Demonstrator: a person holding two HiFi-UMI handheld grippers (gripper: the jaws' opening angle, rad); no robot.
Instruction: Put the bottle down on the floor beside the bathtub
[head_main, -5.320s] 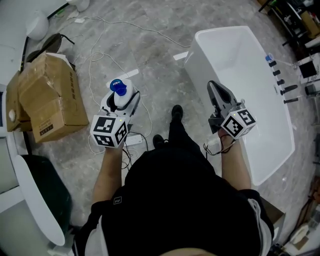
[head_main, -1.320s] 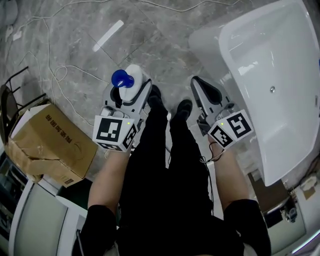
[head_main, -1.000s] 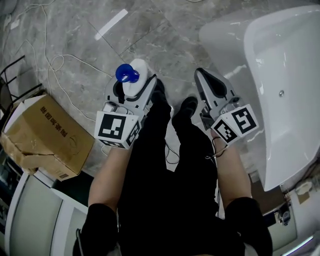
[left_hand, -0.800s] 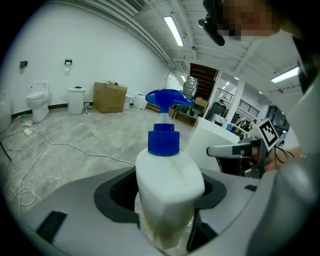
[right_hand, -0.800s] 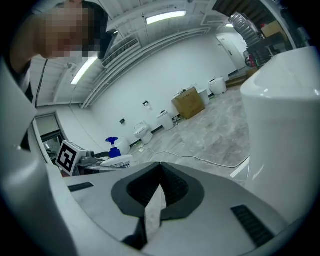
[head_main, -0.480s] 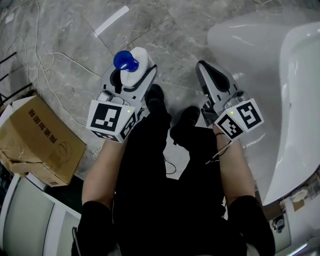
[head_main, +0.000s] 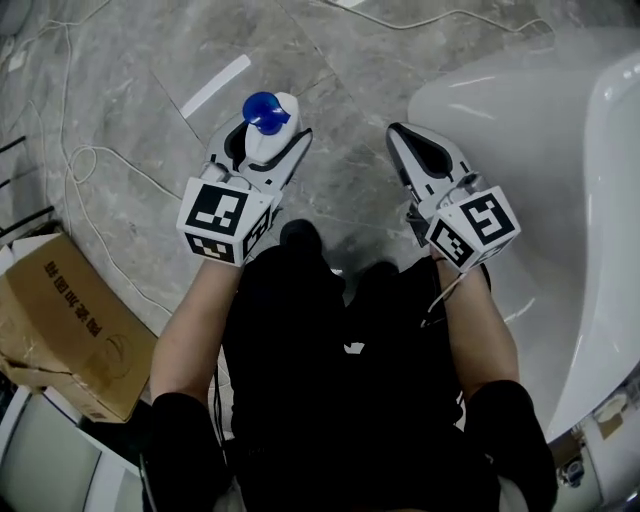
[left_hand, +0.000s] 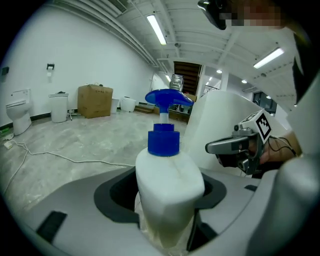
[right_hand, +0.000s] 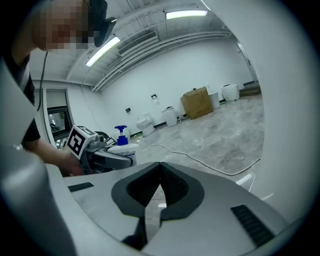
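A white bottle with a blue pump top stands upright between the jaws of my left gripper, which is shut on its body above the grey marble floor. In the left gripper view the bottle fills the middle, pinched low down by the left gripper. My right gripper hovers empty, jaws closed, between the bottle and the white bathtub. In the right gripper view the right gripper has its pads together, and the bottle shows at the left.
A cardboard box lies at the lower left, and white cables trail over the floor. The person's legs and shoes are just below the grippers. More boxes and toilets stand by the far walls.
Both grippers have moved forward with the person; the tub now fills the right edge and the box has slid to the lower left. The bottle stays held in the left gripper.
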